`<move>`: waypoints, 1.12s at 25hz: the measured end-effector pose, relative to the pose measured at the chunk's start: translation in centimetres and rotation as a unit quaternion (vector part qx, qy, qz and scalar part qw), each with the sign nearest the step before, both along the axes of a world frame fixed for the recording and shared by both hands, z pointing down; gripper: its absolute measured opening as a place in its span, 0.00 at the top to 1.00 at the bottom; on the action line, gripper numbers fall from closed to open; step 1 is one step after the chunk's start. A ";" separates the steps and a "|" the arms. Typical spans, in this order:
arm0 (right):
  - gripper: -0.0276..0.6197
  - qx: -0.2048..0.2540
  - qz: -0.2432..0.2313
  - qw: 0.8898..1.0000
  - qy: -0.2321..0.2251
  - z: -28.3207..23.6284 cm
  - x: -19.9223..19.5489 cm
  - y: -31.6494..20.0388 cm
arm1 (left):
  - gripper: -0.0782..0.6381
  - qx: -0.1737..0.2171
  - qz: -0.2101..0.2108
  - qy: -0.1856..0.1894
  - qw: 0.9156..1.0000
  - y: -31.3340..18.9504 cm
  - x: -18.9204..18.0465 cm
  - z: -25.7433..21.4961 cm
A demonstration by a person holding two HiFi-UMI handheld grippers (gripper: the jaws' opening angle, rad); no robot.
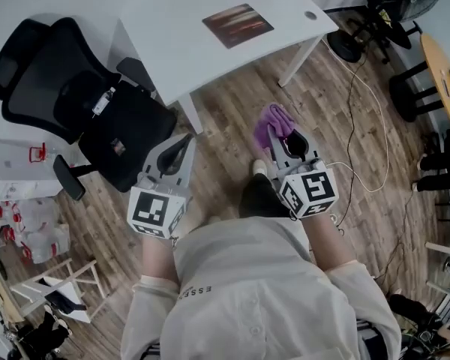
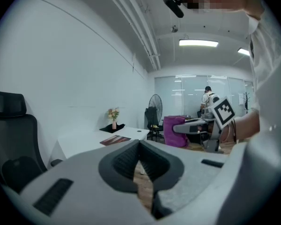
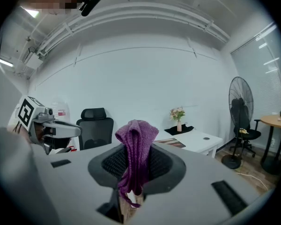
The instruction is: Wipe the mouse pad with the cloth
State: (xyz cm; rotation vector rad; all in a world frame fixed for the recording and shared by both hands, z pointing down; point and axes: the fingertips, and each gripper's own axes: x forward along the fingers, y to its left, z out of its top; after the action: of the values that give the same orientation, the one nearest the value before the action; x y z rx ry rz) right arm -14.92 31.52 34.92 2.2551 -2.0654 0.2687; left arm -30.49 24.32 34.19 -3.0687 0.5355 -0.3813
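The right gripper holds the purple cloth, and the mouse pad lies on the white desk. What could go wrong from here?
The cloth is pinched by one fold in the right gripper, so it may slip out while wiping. Nothing holds the mouse pad on the desk; a push may slide it. A cable trails on the floor near the person, a possible trip.

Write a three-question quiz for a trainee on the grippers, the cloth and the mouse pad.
1. Fill in: the purple cloth is clamped in the ____ gripper.
2. True or false: the left gripper has its jaws wide apart.
3. Where does the mouse pad lie? A on the floor; B on the white desk; C on the chair seat.
Key: 1 right gripper; 2 false, they are together with nothing between; 3 B.
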 end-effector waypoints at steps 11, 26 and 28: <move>0.81 -0.041 -0.116 0.992 0.006 0.7 16.1 -10.5 | 0.89 -0.019 -0.068 -0.002 0.997 -7.7 16.1 0.6; 0.81 -0.110 -0.187 0.976 0.014 3.8 21.4 -24.4 | 0.89 -0.005 -0.118 -0.004 0.993 -19.2 21.4 1.5; 0.81 -0.121 -0.201 0.972 0.022 4.3 20.9 -27.5 | 0.89 0.002 -0.118 0.000 0.993 -22.2 21.5 1.8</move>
State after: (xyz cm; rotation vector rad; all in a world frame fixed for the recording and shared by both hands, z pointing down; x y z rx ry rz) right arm 5.98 4.03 39.20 1.6486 -2.2615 0.4084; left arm -8.95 2.13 35.95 -3.0073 0.9014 -0.3805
